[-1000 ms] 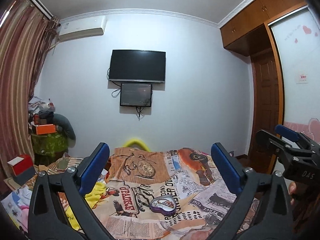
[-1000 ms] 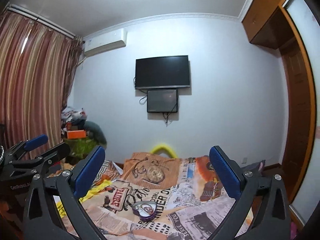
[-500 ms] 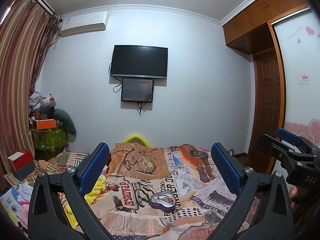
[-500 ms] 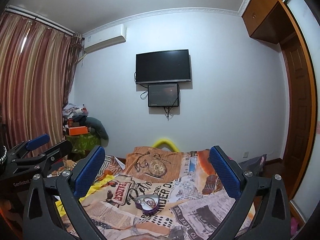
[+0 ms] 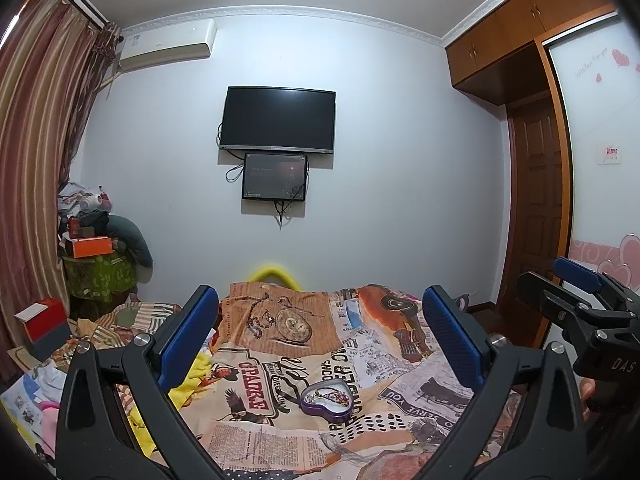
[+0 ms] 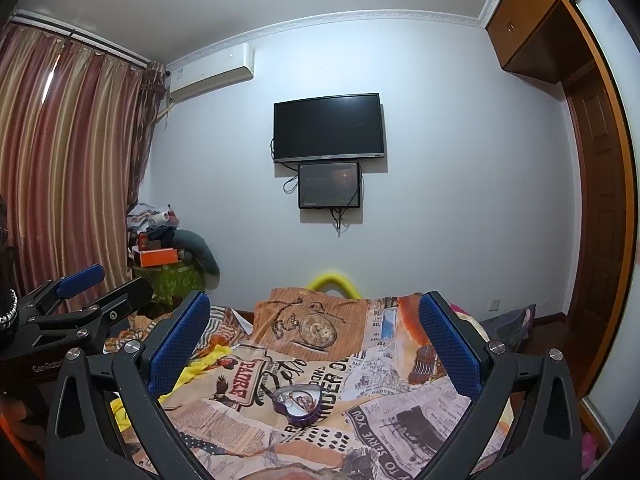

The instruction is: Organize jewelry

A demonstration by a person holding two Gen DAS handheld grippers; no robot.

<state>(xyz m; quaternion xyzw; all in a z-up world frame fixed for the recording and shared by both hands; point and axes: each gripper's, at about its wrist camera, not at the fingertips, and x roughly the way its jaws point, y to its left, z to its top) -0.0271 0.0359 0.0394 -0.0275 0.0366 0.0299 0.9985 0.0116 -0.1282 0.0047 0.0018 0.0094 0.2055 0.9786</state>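
Observation:
A purple heart-shaped tin (image 5: 327,397) with jewelry lying in it sits on the bed's printed cover (image 5: 280,432). It also shows in the right wrist view (image 6: 298,399). My left gripper (image 5: 320,336) is open and empty, held above and short of the tin. My right gripper (image 6: 314,338) is open and empty, also above and short of the tin. The right gripper shows at the right edge of the left wrist view (image 5: 576,296); the left gripper shows at the left edge of the right wrist view (image 6: 80,300).
A yellow cloth (image 5: 192,376) lies at the bed's left side. A red box (image 5: 40,320) and a cluttered stand with an orange box (image 5: 88,246) are at the left. A television (image 5: 278,120) hangs on the far wall. A wooden door (image 5: 536,208) is at the right.
Both cameras have tilted up a little, so the bed and tin sit lower in view. Both grippers stay open and empty.

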